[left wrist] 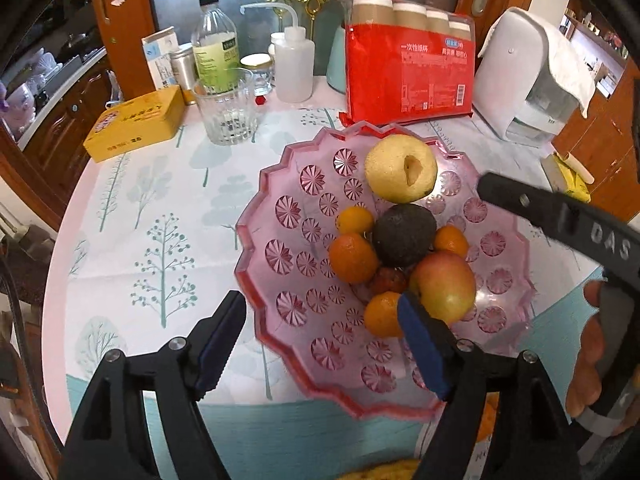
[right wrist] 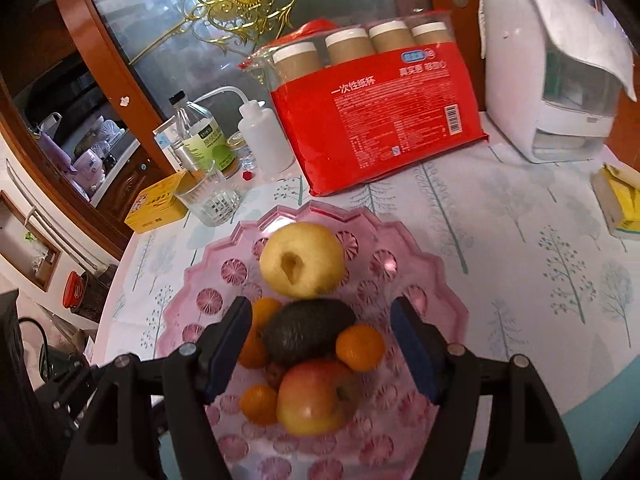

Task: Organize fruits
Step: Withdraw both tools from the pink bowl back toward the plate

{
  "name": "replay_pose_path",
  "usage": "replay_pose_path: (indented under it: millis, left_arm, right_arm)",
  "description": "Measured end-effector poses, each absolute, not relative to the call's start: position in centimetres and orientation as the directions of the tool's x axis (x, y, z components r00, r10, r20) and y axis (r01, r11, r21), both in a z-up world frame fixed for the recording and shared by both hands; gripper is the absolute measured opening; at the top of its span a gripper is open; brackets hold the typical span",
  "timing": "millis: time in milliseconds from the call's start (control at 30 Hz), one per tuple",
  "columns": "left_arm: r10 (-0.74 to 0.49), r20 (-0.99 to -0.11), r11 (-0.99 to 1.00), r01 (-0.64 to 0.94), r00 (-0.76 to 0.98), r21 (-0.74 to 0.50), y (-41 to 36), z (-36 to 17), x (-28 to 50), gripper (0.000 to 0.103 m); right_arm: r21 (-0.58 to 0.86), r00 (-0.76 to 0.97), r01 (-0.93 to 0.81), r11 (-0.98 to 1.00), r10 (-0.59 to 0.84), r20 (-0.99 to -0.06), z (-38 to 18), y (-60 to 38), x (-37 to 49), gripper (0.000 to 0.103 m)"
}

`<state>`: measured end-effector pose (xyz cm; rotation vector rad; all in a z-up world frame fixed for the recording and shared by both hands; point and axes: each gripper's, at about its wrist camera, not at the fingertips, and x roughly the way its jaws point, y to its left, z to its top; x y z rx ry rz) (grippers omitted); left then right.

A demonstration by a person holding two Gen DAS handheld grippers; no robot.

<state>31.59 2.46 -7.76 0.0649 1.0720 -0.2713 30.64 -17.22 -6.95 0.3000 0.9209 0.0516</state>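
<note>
Fruit sat piled in pink bowl (left wrist: 256, 240): pear (left wrist: 400, 168), avocado (left wrist: 404, 234), apple (left wrist: 444, 284), oranges. Left gripper (left wrist: 320, 344) and right gripper (right wrist: 320, 354) both hung above bowl, jaws wide, nothing gripped.

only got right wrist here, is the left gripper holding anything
Observer: No. The left gripper is open and empty, over the plate's near rim.
Operator: whats that red bit by the apple
Observer: A small red fruit, wedged between the apple, the avocado and two oranges. I cannot tell what kind.
Operator: any fruit still off the plate
Observer: Maybe. A yellow thing shows at the left view's bottom edge, outside the plate, too cut off to name.
</note>
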Motion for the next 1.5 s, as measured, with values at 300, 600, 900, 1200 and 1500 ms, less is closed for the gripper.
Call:
replay_pose_path:
  millis: [300, 600, 900, 1200, 1500]
  left_arm:
    - [-0.170, -0.859, 0.968, 0.244, 0.483, -0.055, 2.8, -5.4, 27.2, 0.077]
    - [-0.163, -0.836, 0.971, 0.237, 0.524, -0.040, 2.9, -2.5, 22.6, 0.079]
    - [-0.158, -0.802, 0.973, 0.231, 0.576, -0.026, 2.9, 0.4, 17.6, 0.082]
    - [-0.151, -0.781, 0.973, 0.229, 0.606, -0.011, 3.0, 1.9, 14.2, 0.082]
    - [-0.151, -0.771, 0.971, 0.240, 0.619, 0.002, 3.2, 2.7, 12.0, 0.082]
  right_arm:
    - [0.263, 0.636, 0.075, 0.962, 0.157, -0.755, -4.7, -17.2, 25.0, 0.072]
    - [0.237, 0.665, 0.078, 0.968, 0.126, -0.736, -1.6, -17.8, 19.7, 0.072]
    - [0.148, 0.689, 0.084, 0.985, 0.050, -0.723, 0.7, -17.6, 14.8, 0.072]
    - [0.098, 0.691, 0.089, 0.991, 0.009, -0.722, 1.9, -17.7, 11.1, 0.072]
    - [0.135, 0.679, 0.067, 0.989, 0.054, -0.732, 1.9, -18.1, 8.5, 0.072]
